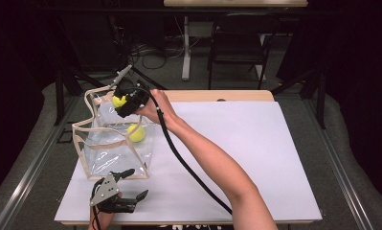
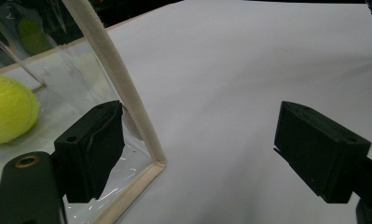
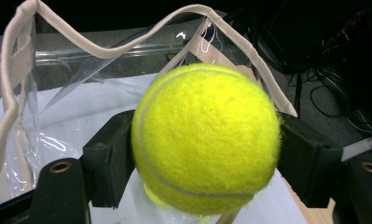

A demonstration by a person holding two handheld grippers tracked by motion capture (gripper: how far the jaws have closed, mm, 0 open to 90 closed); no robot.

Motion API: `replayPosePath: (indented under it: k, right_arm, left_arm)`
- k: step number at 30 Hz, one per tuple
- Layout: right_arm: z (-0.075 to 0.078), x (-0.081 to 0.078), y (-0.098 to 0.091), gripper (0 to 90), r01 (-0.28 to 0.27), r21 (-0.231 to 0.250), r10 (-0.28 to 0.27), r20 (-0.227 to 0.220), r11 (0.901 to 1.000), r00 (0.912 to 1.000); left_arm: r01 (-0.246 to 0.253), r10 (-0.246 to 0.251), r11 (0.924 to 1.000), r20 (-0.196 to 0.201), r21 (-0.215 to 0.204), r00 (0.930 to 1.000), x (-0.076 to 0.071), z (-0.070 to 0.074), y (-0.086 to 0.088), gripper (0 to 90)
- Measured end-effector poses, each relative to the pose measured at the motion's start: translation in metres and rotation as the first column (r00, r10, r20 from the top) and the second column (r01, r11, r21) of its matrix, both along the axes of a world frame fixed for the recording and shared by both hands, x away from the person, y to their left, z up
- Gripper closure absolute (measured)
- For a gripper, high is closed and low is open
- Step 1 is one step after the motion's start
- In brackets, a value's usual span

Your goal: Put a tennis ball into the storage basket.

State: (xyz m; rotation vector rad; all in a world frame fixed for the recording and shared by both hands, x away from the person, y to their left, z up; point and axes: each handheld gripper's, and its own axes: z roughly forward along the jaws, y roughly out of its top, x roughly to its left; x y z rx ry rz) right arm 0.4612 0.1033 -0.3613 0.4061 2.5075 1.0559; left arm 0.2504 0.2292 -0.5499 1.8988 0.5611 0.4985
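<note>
A clear plastic bag [image 1: 90, 160] with beige trim stands open at the left of the white table sheet [image 1: 241, 143]. One yellow tennis ball [image 1: 136, 133] lies inside it. My right gripper [image 1: 121, 101] hovers over the bag's far rim, shut on a second tennis ball [image 3: 207, 135], with a pad pressing each side of it. The bag's trim [image 3: 127, 44] curves just behind that ball. My left gripper [image 1: 137, 183] rests open by the bag's near right corner. The beige corner edge [image 2: 123, 88] stands between its jaws, next to the left one, and the ball inside the bag [image 2: 9, 109] shows through the plastic.
A black chair [image 1: 239, 43] and a table leg [image 1: 185, 45] stand beyond the table's wooden far edge [image 1: 217, 95]. Cables lie on the floor there. The right gripper's black cable [image 1: 188, 167] trails along the forearm. White sheet stretches to the right of the bag.
</note>
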Motion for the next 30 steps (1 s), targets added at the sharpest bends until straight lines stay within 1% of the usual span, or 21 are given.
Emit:
replayPosePath:
  k: [4, 11, 18, 21, 23, 24, 25, 26, 27, 30]
  right_arm:
    - [-0.002, 0.0, 0.002, 25.8, -0.005, -0.009, 0.004, -0.012, 0.9999, 0.9999]
    - [-0.004, 0.0, 0.004, 25.7, -0.004, -0.018, 0.004, -0.016, 0.9998, 0.9999]
    - [-0.009, 0.003, 0.008, 25.6, 0.003, -0.045, -0.004, -0.019, 0.999, 0.9998]
    - [-0.01, 0.003, 0.01, 25.4, 0.004, -0.048, -0.005, -0.02, 0.9988, 0.9998]
    - [-0.011, 0.004, 0.011, 22.2, 0.008, -0.052, -0.01, -0.033, 0.9986, 0.9994]
    - [-0.012, 0.005, 0.011, 17.2, 0.009, -0.054, -0.011, -0.047, 0.9985, 0.9988]
    - [-0.011, 0.005, 0.01, 14.3, 0.012, -0.047, -0.014, -0.053, 0.9988, 0.9985]
    - [-0.01, 0.005, 0.009, 11.9, 0.013, -0.032, -0.015, -0.055, 0.9994, 0.9984]
    - [-0.009, 0.004, 0.007, 8.7, 0.019, -0.019, -0.02, -0.054, 0.9997, 0.9984]
    - [-0.004, 0.003, 0.0, 4.5, 0.016, 0.023, -0.014, -0.065, 0.9996, 0.9978]
  left_arm:
    - [0.0, 0.0, 1.0, 0.001, -0.001, 1.0, 0.0, 0.0, 0.0, 16.0]
    - [0.0, 0.0, 1.0, 0.002, 0.0, 1.0, 0.0, 0.0, 0.0, 16.0]
    - [0.001, -0.001, 1.0, 0.001, 0.001, 1.0, 0.0, 0.0, 0.0, 16.0]
    - [-0.003, 0.003, 1.0, 0.004, -0.001, 1.0, 0.0, 0.0, 0.0, 16.0]
    - [0.001, -0.001, 1.0, 0.0, 0.001, 1.0, 0.0, 0.0, 0.0, 16.0]
    - [0.002, -0.002, 1.0, 0.001, 0.001, 1.0, 0.0, 0.0, 0.0, 16.0]
    - [-0.002, 0.002, 1.0, 0.002, -0.002, 1.0, 0.0, 0.0, 0.0, 16.0]
    - [0.005, -0.005, 1.0, 0.0, -0.004, 1.0, 0.0, 0.0, 0.001, 16.0]
    - [0.001, -0.001, 1.0, 0.001, -0.004, 1.0, 0.0, 0.0, 0.001, 16.0]
    - [0.001, -0.001, 1.0, 0.002, -0.003, 1.0, 0.0, 0.0, 0.001, 16.0]
